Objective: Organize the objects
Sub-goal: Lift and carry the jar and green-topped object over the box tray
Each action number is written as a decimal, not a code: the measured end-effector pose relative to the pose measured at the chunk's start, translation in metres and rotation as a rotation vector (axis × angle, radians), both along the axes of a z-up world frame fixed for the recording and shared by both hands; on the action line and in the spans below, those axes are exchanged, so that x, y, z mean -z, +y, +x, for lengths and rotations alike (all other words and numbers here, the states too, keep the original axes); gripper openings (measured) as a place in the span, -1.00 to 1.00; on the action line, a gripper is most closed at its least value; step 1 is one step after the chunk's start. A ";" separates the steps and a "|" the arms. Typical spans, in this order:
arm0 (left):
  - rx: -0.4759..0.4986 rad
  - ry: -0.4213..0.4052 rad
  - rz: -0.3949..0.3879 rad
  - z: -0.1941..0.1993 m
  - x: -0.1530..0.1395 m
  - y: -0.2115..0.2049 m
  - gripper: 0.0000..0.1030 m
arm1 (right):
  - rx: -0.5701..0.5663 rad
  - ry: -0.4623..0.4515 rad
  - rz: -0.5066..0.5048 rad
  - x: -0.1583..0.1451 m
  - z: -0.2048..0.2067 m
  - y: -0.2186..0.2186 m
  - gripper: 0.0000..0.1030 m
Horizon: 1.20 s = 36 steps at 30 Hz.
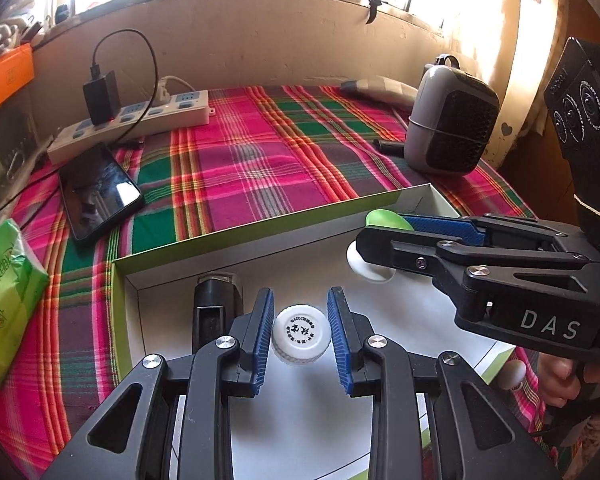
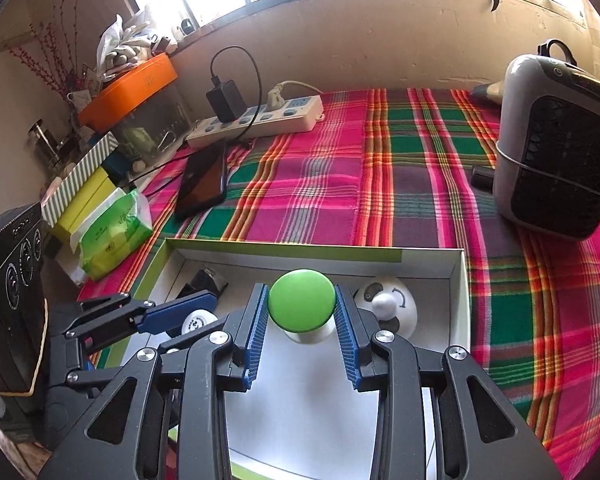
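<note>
a plaid cloth (image 1: 260, 148) carries a shallow box (image 1: 260, 228), phone (image 1: 98, 192), power strip (image 1: 140, 120), tissue pack (image 1: 8, 300), heater (image 1: 452, 116).

White bottle cap (image 1: 299, 335): printed top up, inside the white box (image 1: 164, 268).
Green-topped knob (image 2: 302, 305): upright on its white base, mid-box.
Black clip (image 1: 214, 304): lay near the box's left wall.

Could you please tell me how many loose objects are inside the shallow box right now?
4: a white bottle cap between the left gripper's fingers, a green-topped piece in the right gripper, a white round piece beside it, and a black item far left. Grippers may hide others.
</note>
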State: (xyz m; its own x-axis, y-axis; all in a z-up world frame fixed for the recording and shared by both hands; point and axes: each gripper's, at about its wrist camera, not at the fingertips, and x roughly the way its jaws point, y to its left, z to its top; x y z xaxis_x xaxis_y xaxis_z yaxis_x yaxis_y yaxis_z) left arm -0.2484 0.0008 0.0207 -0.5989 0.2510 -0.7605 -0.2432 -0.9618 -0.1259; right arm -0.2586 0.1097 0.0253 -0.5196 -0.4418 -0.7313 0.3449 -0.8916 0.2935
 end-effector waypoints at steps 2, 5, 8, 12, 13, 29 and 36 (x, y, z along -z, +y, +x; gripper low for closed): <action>0.001 -0.007 -0.003 -0.003 0.002 0.001 -0.50 | -0.005 -0.007 0.002 0.003 -0.003 -0.001 -0.33; 0.000 -0.012 -0.003 -0.007 0.006 0.002 -0.50 | -0.007 -0.013 0.008 0.006 -0.007 -0.003 -0.33; 0.000 -0.024 -0.008 -0.009 0.009 0.002 -0.50 | -0.005 -0.016 0.008 0.007 -0.011 -0.003 -0.33; -0.004 -0.033 -0.006 -0.011 0.012 0.001 -0.50 | -0.003 -0.025 0.015 0.011 -0.015 -0.004 -0.33; -0.003 -0.035 -0.008 -0.011 0.012 0.002 -0.50 | -0.002 -0.029 0.014 0.012 -0.016 -0.004 -0.33; -0.001 -0.041 -0.030 -0.014 0.013 0.004 -0.50 | 0.002 -0.032 0.007 0.014 -0.017 -0.002 -0.32; -0.004 -0.043 -0.026 -0.013 0.013 0.002 -0.49 | 0.013 -0.037 0.003 0.013 -0.017 -0.002 -0.32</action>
